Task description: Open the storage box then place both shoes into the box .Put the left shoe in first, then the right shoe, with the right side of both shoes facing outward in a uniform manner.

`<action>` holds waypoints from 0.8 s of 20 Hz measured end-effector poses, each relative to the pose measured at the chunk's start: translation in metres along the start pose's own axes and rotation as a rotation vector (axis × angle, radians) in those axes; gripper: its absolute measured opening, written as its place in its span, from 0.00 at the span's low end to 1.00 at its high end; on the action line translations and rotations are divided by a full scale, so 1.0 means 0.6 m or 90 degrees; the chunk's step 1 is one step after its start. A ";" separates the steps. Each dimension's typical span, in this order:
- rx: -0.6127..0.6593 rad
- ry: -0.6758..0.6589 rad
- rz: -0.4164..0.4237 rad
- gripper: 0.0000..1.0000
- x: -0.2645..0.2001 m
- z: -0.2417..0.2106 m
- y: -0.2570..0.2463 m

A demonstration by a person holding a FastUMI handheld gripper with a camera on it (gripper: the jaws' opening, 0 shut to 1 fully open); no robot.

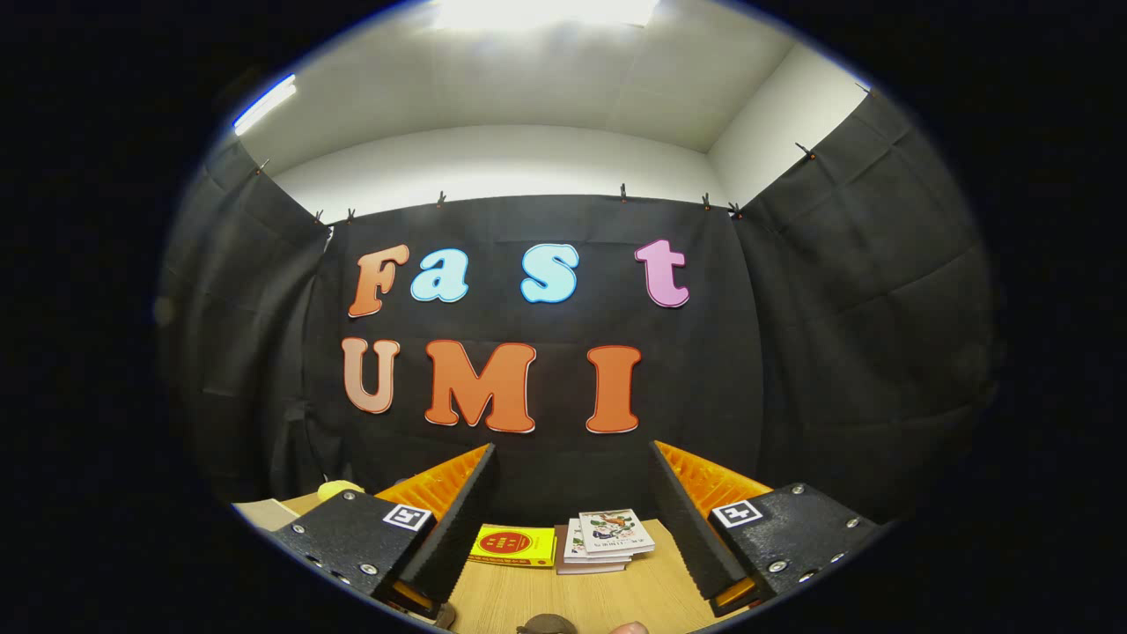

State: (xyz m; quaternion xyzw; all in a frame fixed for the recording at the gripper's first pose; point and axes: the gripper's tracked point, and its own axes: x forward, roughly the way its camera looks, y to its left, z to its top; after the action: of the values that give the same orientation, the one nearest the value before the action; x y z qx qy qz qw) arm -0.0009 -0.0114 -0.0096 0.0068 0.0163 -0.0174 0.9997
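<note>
My gripper (572, 453) is open, its two fingers spread wide with nothing between them, held above a wooden table (563, 599) and pointed at the booth's black back wall. A dark rounded thing (546, 625), too cut off to tell what it is, peeks up close under the fingers. Beside it shows a small part of a fingertip of a person's hand (629, 628).
Beyond the fingers, at the table's far edge against the wall, lie a yellow book (512, 545) and a small stack of booklets (607, 539). A pale yellow object (339, 489) sits past the left finger, next to a light board (264, 513).
</note>
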 end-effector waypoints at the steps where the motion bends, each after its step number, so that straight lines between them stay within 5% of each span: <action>1: 0.000 0.004 -0.001 1.00 0.001 -0.001 -0.001; 16: 0.032 0.068 0.098 1.00 -0.006 -0.044 0.120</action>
State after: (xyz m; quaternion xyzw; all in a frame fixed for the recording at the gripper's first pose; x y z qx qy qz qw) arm -0.0026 0.0613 -0.0347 0.0339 0.0683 0.0598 0.9953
